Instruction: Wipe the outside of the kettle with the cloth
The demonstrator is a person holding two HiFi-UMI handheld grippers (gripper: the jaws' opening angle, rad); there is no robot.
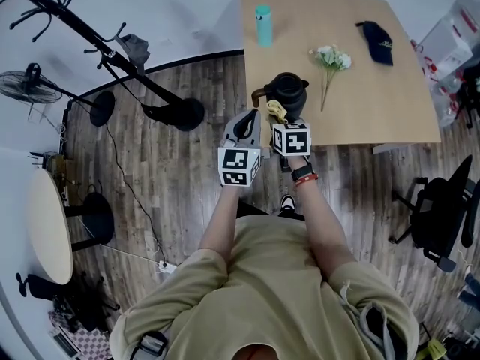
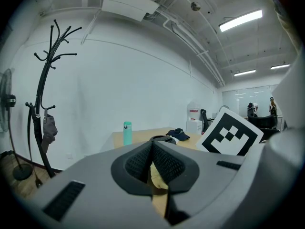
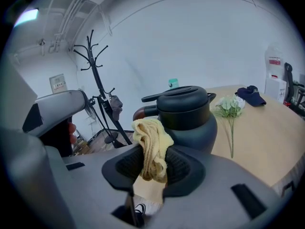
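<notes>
A dark kettle (image 1: 286,91) stands near the front left corner of the wooden table (image 1: 390,103). My right gripper (image 1: 280,118) is shut on a yellow cloth (image 1: 277,110), held just in front of the kettle's near side. In the right gripper view the cloth (image 3: 151,144) bulges up between the pads, and the kettle (image 3: 190,118) sits close behind it. My left gripper (image 1: 250,123) is beside the right one, left of the kettle, off the table's edge. Its pads (image 2: 167,162) meet with nothing between them. The kettle's lid (image 2: 164,139) shows just over them.
On the table stand a teal bottle (image 1: 263,25), a bunch of white flowers (image 1: 331,58) and a dark cap (image 1: 377,42). A black coat rack (image 1: 135,81) and a fan (image 1: 30,87) are at the left, an office chair (image 1: 442,216) at the right.
</notes>
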